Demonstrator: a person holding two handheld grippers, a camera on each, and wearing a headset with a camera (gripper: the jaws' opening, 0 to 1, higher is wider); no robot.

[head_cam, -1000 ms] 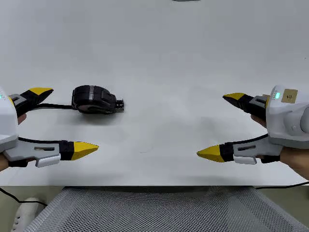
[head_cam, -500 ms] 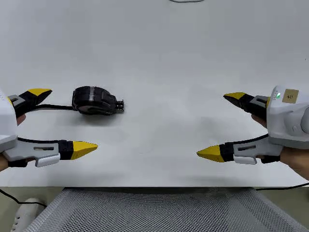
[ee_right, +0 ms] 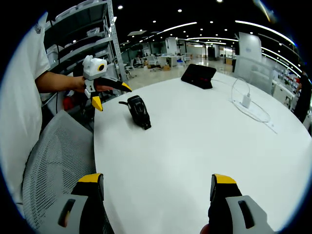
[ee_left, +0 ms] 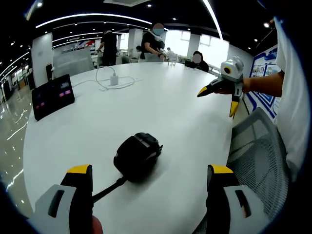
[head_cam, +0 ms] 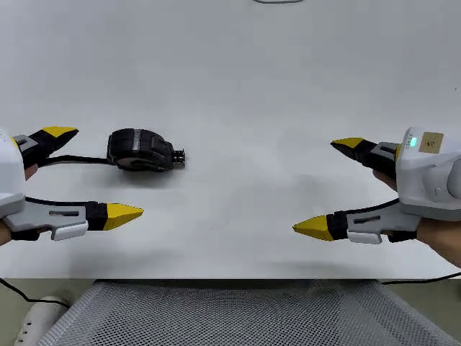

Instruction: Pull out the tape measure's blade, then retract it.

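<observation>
A black tape measure (head_cam: 140,149) lies on the white table (head_cam: 245,86), blade end pointing right and a black strap trailing left. It sits just ahead of my left gripper (head_cam: 90,173), which is open with yellow-tipped fingers spread wide and empty. In the left gripper view the tape measure (ee_left: 138,155) rests between and beyond the fingers of that gripper (ee_left: 151,178). My right gripper (head_cam: 328,186) hovers open at the table's right side, far from the tape. The right gripper view shows the tape measure (ee_right: 138,111) across the table, beside the left gripper (ee_right: 111,95).
A mesh chair back (head_cam: 238,313) sits below the table's near edge. At the far side lie a dark tablet (ee_right: 199,75) and a white charger with cable (ee_right: 246,102). Several people stand beyond the table (ee_left: 156,41).
My left gripper has shifted slightly left and up; the tape measure and the right gripper stay where they were.
</observation>
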